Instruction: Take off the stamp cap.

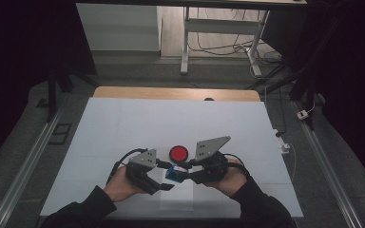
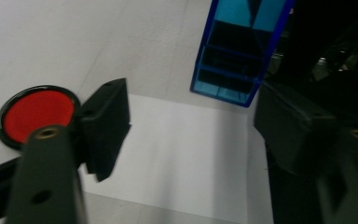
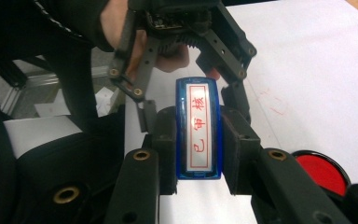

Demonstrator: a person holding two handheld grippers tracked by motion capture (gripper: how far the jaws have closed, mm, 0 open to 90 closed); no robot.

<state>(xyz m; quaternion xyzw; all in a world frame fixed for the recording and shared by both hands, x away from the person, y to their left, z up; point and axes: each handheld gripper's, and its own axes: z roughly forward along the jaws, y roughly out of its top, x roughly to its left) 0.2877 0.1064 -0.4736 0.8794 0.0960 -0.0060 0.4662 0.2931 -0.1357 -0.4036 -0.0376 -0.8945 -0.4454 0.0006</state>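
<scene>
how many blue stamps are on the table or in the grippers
1. The blue stamp is clamped between the right gripper pads, label side facing that gripper's camera, just in front of the red ink pad. The left gripper is beside it. Nothing suggests another is hidden.

Blue stamp (image 3: 198, 133): white label strip on its top face, red-bordered, three red Chinese characters reading 已审核 along its length, clear in the right gripper view. Faint red marks on the white sheet (image 3: 303, 70) to its right, too faint to read. No other readable text.
</scene>
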